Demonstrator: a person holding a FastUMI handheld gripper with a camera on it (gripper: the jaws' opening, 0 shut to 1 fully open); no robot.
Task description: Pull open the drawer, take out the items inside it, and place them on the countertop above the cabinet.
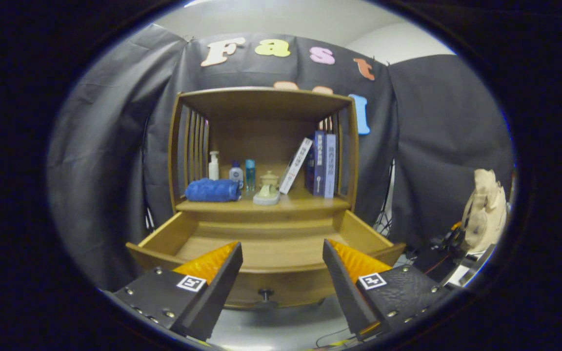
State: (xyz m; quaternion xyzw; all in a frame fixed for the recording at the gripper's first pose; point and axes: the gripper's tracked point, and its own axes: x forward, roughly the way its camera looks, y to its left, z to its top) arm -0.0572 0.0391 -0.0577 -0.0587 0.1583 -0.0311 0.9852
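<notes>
open drawer ahead of an empty tool, items already on the surface

the tool [281,273] sits nearest, its two fingers spread wide with nothing between them. just ahead and a little below, seen through the gap between the fingers, is the drawer's small dark knob [265,293] on the drawer front. the wooden drawer [281,251] is pulled out toward the tool, its long axis running side to side across the fingers; the part of its floor that can be seen looks bare, though the near strip behind the front panel is hidden. beyond the drawer, and higher, is the cabinet's surface [305,201]. on it, from the left, lie a rolled blue towel [212,190], a white pump bottle [213,165], two small bottles [242,174], and a pale lidded teapot [268,188]. further right, books [317,163] stand and lean against the cabinet's side. judging from this, the task appears close to finished; any further reach would go forward and down into the drawer.
</notes>
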